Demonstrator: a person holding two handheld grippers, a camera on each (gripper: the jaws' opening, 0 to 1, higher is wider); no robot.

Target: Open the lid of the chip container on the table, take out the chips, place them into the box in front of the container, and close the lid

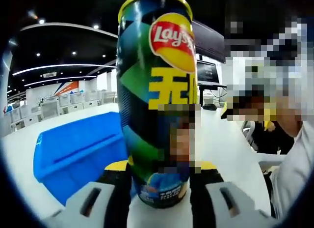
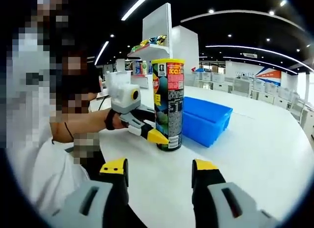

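The tall chip container [image 2: 169, 104] stands upright on the white counter [image 2: 255, 154], its yellow lid [image 2: 168, 61] still on top, and the blue box [image 2: 206, 119] sits just beside it on the far side, open side up. The left gripper [image 2: 158, 135] reaches in from the person's side, and its yellow-tipped fingers [image 2: 156, 136] sit against the lower part of the can near the base. In the left gripper view the container [image 1: 158, 98] rises close up between that gripper's [image 1: 159, 188] own black and yellow fingers [image 1: 117, 181], which close narrowly around its bottom end, gripping it; the blue box [image 1: 78, 154] lies off to one side behind. The right gripper [image 2: 159, 178] hangs back over bare counter, well apart from the can, with its fingers [image 2: 115, 175] spread wide and nothing between them. A person's forearm [image 2: 78, 125] with a dark wristband leads to the left gripper, and a pale sleeve [image 2: 44, 179] shows nearer the camera. Behind, there are rows of white desks and a shelf unit [image 2: 154, 46] with coloured packets on top.
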